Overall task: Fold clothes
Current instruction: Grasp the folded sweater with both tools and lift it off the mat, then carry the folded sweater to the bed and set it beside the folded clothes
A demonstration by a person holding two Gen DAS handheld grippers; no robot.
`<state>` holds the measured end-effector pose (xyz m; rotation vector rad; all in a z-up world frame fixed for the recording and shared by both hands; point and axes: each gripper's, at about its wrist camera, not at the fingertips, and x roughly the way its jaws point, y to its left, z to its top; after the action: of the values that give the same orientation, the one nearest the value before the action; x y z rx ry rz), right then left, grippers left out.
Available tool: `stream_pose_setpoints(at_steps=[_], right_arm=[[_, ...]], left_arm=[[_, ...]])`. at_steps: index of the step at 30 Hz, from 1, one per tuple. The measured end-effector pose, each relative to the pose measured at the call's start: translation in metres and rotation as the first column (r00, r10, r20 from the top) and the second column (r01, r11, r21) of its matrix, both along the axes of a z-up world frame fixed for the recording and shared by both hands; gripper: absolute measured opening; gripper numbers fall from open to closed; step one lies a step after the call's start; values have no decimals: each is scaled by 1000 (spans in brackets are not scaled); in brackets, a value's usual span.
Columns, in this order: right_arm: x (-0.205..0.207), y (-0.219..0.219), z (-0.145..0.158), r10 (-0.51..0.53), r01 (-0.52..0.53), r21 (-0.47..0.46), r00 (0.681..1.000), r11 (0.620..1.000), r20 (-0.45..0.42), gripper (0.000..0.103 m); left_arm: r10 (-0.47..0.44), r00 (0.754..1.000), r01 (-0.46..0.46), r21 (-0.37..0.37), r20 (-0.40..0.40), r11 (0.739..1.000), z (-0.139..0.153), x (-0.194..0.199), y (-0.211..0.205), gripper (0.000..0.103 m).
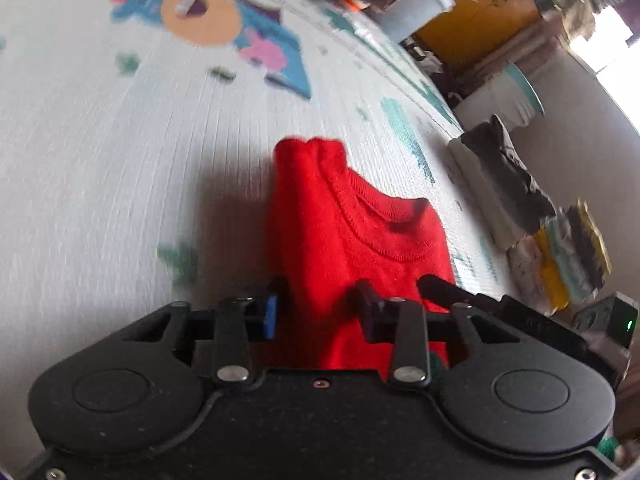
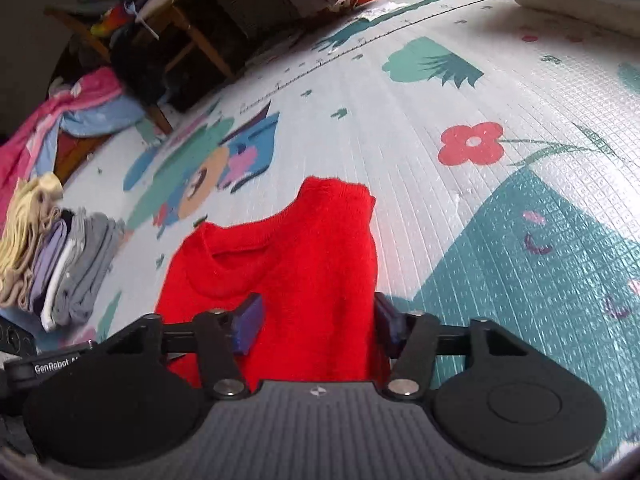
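A folded red knit sweater (image 2: 280,256), ribbed at the neckline, is laid on the ridged patterned foam mat (image 2: 440,92). It is straddled by the left gripper (image 1: 320,312) and right gripper (image 2: 316,320), jaws parted; contact cannot be told. Folded clothes (image 2: 60,264) are stacked at nine o'clock.

Bright red knit sweater (image 2: 280,248), pale ribbed play mat (image 2: 400,128) with teal, blue, orange cartoon prints, red flower (image 2: 471,144)
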<state>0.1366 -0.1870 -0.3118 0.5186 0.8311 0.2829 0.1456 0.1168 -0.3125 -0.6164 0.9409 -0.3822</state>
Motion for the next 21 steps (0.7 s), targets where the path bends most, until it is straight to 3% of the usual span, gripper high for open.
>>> stream_pose_setpoints(at_steps=[3, 4, 7, 12, 17, 21], right_arm=[[-7, 0, -1, 11, -11, 5, 1000, 1000, -10, 49], [-7, -1, -2, 18, -18, 8, 1000, 1000, -11, 48], [0, -6, -1, 42, -41, 25, 999, 999, -25, 38], [-1, 9, 19, 125, -125, 5, 992, 992, -16, 30], [-5, 43, 51, 220, -220, 4, 975, 975, 30, 29], [4, 87, 88, 316, -320, 27, 945, 947, 86, 29]], left_arm=[[-5, 1000, 5, 16, 5, 1000, 0, -2, -3, 34], [-17, 1000, 17, 7, 1, 1000, -1, 0, -2, 24], [-10, 999, 5, -85, -49, 996, -7, -3, 4, 22], [33, 998, -40, -136, -59, 990, 7, -24, 23, 21], [127, 992, -130, -182, -26, 975, 33, -52, 63, 21], [278, 960, -263, -243, 29, 934, 66, -89, 107, 21]])
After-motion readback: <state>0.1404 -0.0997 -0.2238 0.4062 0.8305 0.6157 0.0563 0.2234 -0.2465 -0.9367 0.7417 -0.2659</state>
